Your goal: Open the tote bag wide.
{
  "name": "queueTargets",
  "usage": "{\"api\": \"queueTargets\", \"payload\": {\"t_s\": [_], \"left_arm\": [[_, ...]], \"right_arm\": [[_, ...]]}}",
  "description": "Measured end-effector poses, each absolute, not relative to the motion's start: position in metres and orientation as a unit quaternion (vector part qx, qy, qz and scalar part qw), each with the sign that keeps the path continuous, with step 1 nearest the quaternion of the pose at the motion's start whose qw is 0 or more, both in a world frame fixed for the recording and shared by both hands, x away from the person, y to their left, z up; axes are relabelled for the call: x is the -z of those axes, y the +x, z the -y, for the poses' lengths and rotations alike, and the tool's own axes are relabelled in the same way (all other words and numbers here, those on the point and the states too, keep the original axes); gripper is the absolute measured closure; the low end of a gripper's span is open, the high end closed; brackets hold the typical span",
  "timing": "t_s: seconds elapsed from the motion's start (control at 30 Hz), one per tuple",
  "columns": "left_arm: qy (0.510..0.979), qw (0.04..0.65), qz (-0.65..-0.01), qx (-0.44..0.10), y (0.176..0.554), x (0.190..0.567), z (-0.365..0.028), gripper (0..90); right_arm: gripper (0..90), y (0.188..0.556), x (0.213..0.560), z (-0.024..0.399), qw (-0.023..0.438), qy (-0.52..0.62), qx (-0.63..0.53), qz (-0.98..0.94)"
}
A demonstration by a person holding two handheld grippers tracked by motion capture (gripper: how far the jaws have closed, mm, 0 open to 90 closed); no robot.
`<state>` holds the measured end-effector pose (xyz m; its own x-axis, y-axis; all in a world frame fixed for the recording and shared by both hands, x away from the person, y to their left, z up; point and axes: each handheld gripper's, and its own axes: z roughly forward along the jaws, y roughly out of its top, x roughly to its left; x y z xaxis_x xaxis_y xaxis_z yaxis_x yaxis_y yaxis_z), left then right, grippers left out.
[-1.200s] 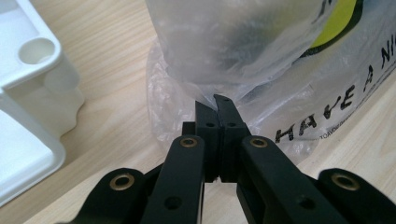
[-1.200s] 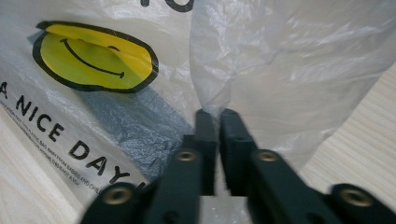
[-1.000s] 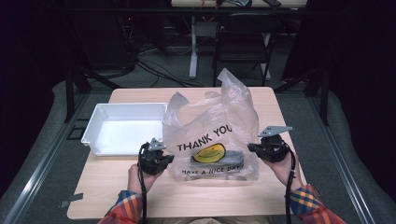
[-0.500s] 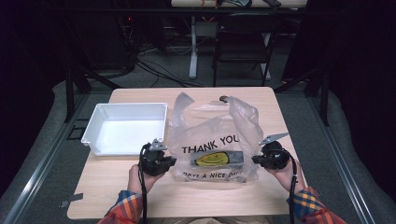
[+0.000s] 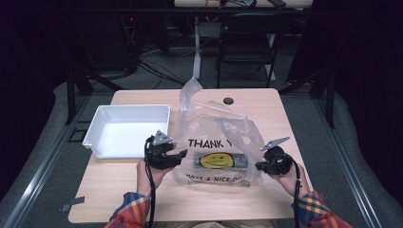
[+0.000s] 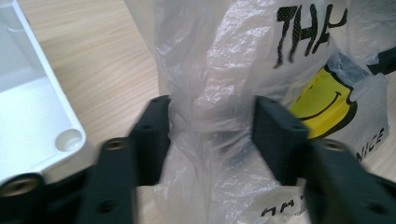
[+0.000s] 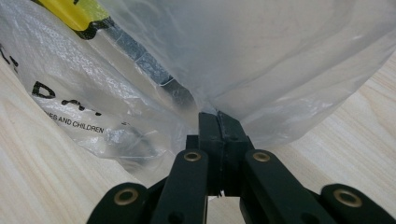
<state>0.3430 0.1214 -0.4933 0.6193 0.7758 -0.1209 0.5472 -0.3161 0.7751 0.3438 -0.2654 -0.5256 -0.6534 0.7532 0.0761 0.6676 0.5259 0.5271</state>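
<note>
Two claws on the plastic bag [image 5: 216, 152], which stands mid-counter [image 5: 266, 102] just right of the white tray [image 5: 128, 130]. My left claw [image 5: 183, 155] is spread wide, jaws either side of the bag's bunched left edge (film between them, not pinched). My right claw [image 5: 259, 166] is clamped on the bag's right edge. Versus half a second ago: the bag top has slumped, one handle [image 5: 190, 92] sticks up, and the right claw sits lower.
</note>
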Motion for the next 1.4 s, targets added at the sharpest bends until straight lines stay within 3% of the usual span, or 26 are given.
{"api": "queueTargets", "payload": {"t_s": [0.1,0.13,0.17,0.27,0.53,0.63,0.67,0.7,0.8,0.87,1.1,1.4], "left_arm": [[0.809,0.403,-0.410,-0.120,0.347,0.502,-0.121,66.9],[0.809,0.405,-0.408,-0.120,0.347,0.504,-0.121,75.9],[0.811,0.404,-0.407,-0.114,0.347,0.506,-0.120,78.3],[0.820,0.398,-0.397,-0.107,0.345,0.510,-0.116,84.6],[0.825,0.388,-0.399,-0.098,0.342,0.513,-0.115,86.8],[0.826,0.387,-0.400,-0.089,0.342,0.514,-0.116,86.8],[0.828,0.385,-0.398,-0.087,0.343,0.514,-0.117,86.6],[0.828,0.385,-0.398,-0.087,0.342,0.515,-0.118,86.6],[0.828,0.387,-0.400,-0.072,0.340,0.516,-0.120,86.2],[0.830,0.386,-0.398,-0.060,0.338,0.516,-0.124,86.0],[0.825,0.386,-0.411,-0.026,0.335,0.522,-0.129,85.8],[0.833,0.363,-0.417,-0.021,0.339,0.530,-0.130,85.4]], "right_arm": [[89.0,0.343,0.525,0.265,0.081,0.409,-0.266,-0.870],[79.5,0.342,0.524,0.265,0.080,0.407,-0.269,-0.869],[75.7,0.340,0.523,0.266,0.075,0.405,-0.273,-0.870],[65.3,0.334,0.515,0.265,0.084,0.393,-0.281,-0.872],[52.0,0.331,0.494,0.266,0.129,0.384,-0.312,-0.859],[61.7,0.333,0.488,0.266,0.156,0.384,-0.329,-0.848],[73.1,0.335,0.487,0.264,0.165,0.386,-0.340,-0.842],[73.1,0.335,0.487,0.264,0.165,0.386,-0.340,-0.842],[86.2,0.340,0.492,0.262,0.157,0.391,-0.337,-0.842],[90.0,0.340,0.495,0.263,0.158,0.393,-0.333,-0.842],[90.0,0.336,0.497,0.273,0.151,0.411,-0.327,-0.838],[90.0,0.336,0.508,0.275,0.132,0.419,-0.300,-0.847]]}}
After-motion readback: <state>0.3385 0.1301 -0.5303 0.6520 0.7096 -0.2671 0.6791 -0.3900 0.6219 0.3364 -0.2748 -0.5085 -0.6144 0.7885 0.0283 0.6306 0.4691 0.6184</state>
